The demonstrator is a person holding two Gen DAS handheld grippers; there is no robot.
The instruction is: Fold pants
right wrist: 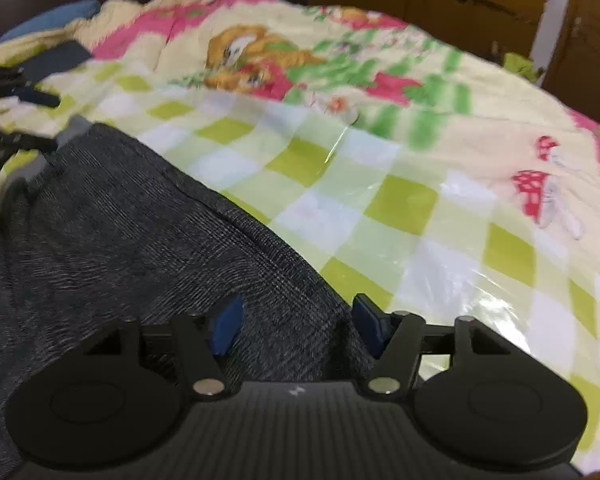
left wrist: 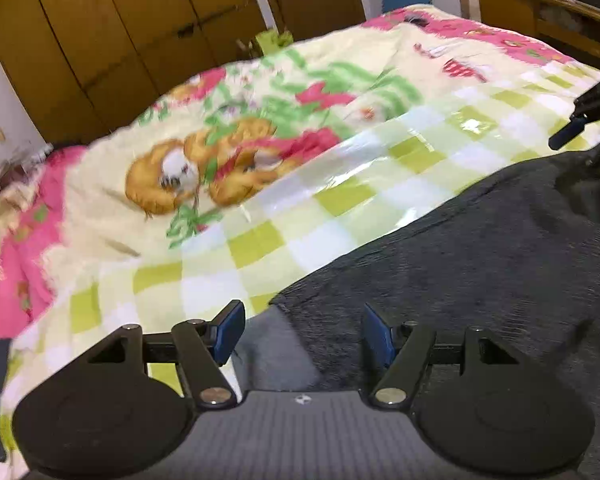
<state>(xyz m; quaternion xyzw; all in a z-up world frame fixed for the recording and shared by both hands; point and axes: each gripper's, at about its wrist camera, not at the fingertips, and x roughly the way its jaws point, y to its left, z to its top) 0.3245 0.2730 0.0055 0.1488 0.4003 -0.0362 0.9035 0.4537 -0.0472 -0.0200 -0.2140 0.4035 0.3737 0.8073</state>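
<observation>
Dark grey pants (left wrist: 480, 248) lie flat on a green-and-white checked plastic sheet (left wrist: 340, 200) on the bed. My left gripper (left wrist: 304, 332) is open, its blue pads straddling the pants' near corner, where a lighter grey inner band (left wrist: 276, 348) shows. My right gripper (right wrist: 296, 324) is open just above the pants (right wrist: 120, 220), at their edge beside the checked sheet (right wrist: 380, 208). The right gripper also shows at the right edge of the left wrist view (left wrist: 580, 124). The left gripper shows at the left edge of the right wrist view (right wrist: 24, 116).
A cartoon-print blanket (left wrist: 204, 148) in cream and pink covers the bed beyond the sheet. Wooden wardrobes (left wrist: 120, 28) stand behind the bed. A wooden desk (left wrist: 540, 12) stands at the far right. A dark flat object (right wrist: 60, 58) lies at the bed's far left.
</observation>
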